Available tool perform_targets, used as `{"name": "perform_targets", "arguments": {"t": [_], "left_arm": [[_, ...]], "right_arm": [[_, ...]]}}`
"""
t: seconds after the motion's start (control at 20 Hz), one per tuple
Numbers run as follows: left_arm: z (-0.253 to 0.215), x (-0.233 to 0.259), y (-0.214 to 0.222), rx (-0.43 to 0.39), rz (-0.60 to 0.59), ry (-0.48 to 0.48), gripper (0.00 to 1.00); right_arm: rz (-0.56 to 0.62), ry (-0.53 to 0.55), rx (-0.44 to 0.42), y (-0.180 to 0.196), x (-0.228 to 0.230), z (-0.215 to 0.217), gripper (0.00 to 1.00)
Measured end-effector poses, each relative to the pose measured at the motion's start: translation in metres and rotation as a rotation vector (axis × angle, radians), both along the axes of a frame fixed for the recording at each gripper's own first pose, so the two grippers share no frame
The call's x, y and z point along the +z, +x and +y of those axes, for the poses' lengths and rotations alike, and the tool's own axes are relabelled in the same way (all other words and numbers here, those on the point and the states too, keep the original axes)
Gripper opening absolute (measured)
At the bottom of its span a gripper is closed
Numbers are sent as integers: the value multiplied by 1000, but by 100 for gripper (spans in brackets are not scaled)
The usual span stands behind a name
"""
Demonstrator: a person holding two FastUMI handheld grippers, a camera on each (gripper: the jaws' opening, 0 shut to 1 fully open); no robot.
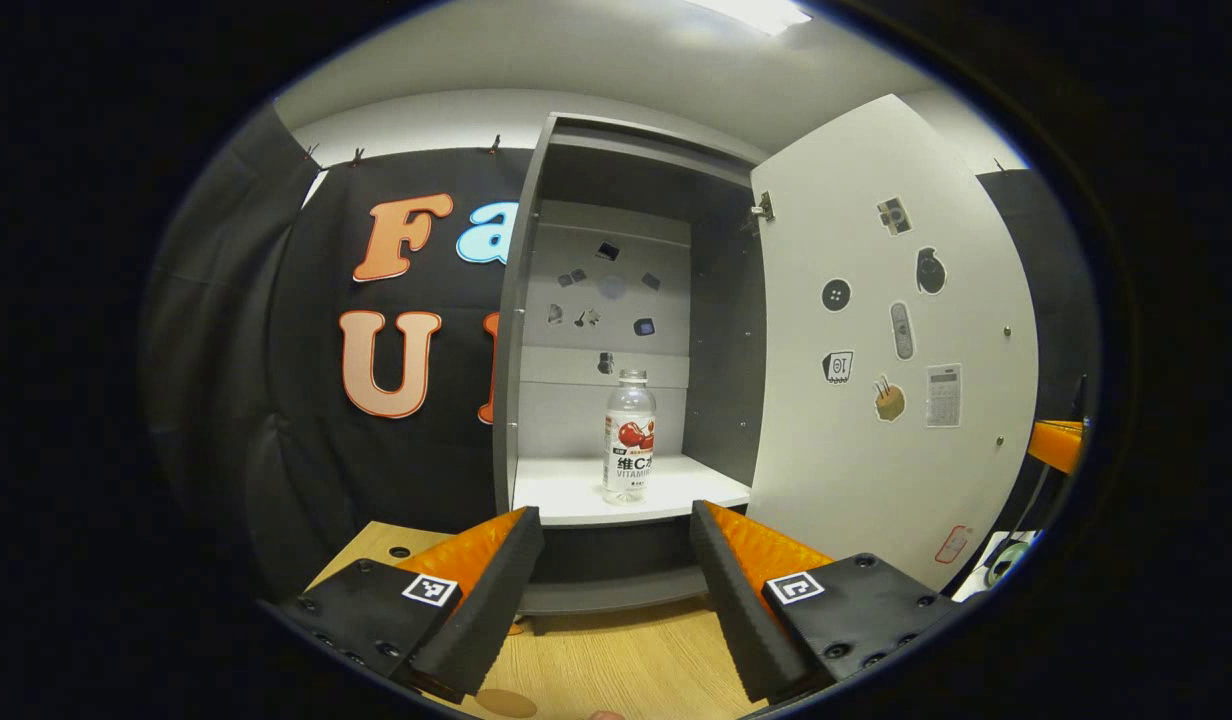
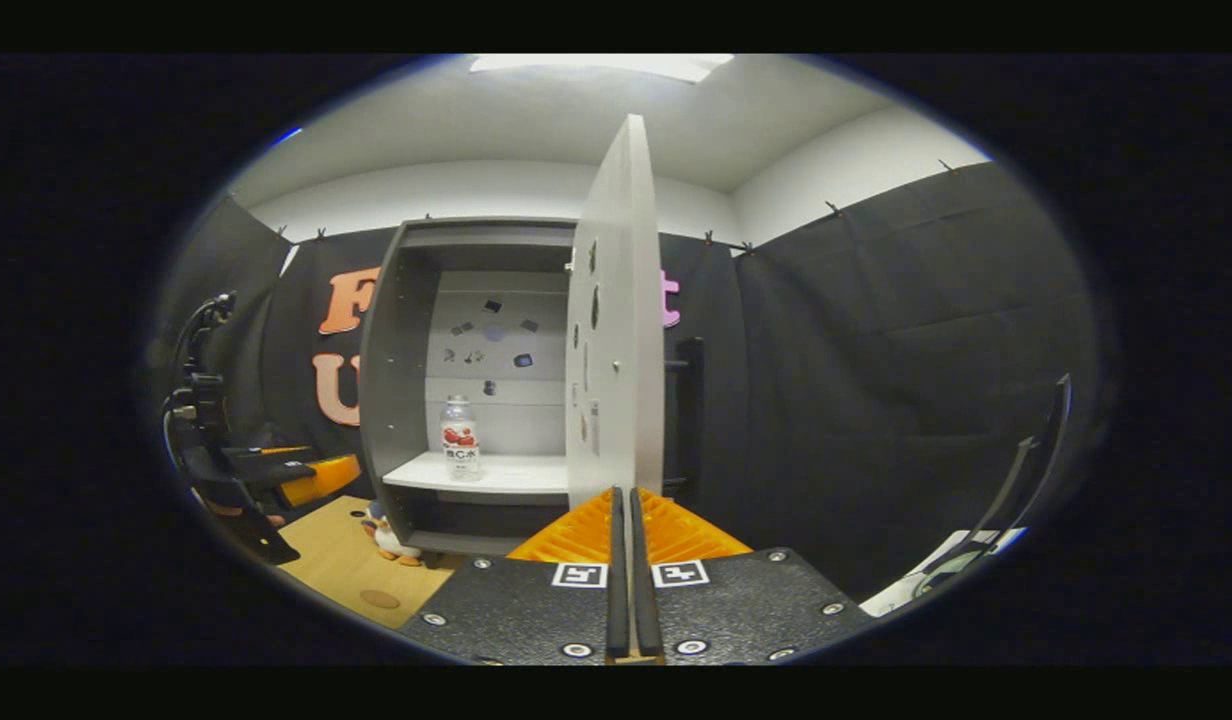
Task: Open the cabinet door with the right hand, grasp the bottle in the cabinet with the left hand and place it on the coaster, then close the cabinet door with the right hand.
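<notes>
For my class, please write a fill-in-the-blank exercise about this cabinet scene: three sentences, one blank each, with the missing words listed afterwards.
1. The cabinet door is swung ____.
2. The bottle stands upright on the white ____ inside the cabinet.
3. The left gripper faces the bottle with its fingers ____, while the right gripper has its fingers together.

Missing words: open; shelf; apart

The clear plastic bottle [image 1: 629, 435] with a glossy printed paper-like label stands on the smooth white matt shelf [image 1: 586, 492] of the grey matt cabinet [image 1: 721, 370]. The pale cabinet door [image 1: 876, 460] looks smooth and matt, dotted with glossy stickers; its hinge [image 1: 763, 209] is shiny metal. The light wood-grain table [image 1: 616, 665] appears smooth.
</notes>
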State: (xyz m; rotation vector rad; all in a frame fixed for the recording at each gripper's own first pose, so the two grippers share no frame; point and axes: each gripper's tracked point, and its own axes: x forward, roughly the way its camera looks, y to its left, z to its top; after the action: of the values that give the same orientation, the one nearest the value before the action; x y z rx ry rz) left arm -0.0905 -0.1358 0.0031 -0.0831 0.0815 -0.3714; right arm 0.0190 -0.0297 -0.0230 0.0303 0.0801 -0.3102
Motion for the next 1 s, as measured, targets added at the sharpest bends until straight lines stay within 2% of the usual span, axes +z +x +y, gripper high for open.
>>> {"name": "perform_targets", "arguments": {"t": [0.05, 0.1, 0.15, 0.3, 0.45, 0.5, 0.65, 0.7, 0.75, 1.0], "left_arm": [[-3, -2, 4, 0, 3, -2, 96], [-3, -2, 12, 0, 3, -4, 96], [-3, -2, 19, -1, 4, -3, 96], [-5, -4, 38, -11, -1, -12, 96], [-14, -9, 57, -46, 4, -28, 96], [-18, -10, 65, -56, 5, -29, 99], [-30, -15, 87, -90, 11, -28, 96], [-35, -19, 95, -100, 15, -22, 96], [-40, -22, 102, -112, 17, -17, 96], [-65, -37, 142, -154, 28, -12, 96]], "right_arm": [[-2, 0, 11, 2, -1, 3, 0], [-3, 2, 18, 3, -1, 5, 12], [-3, 1, 21, 5, -1, 6, 5], [14, -14, 45, 9, -3, 13, 5], [4, -34, 65, 23, -2, 18, 10], [3, -34, 70, 27, -1, 20, 7], [-5, -18, 66, 45, -5, 27, 24], [-7, -7, 69, 49, -7, 29, 23], [-7, 4, 72, 51, -8, 31, 33], [6, 7, 65, 58, -13, 31, 49]]}}
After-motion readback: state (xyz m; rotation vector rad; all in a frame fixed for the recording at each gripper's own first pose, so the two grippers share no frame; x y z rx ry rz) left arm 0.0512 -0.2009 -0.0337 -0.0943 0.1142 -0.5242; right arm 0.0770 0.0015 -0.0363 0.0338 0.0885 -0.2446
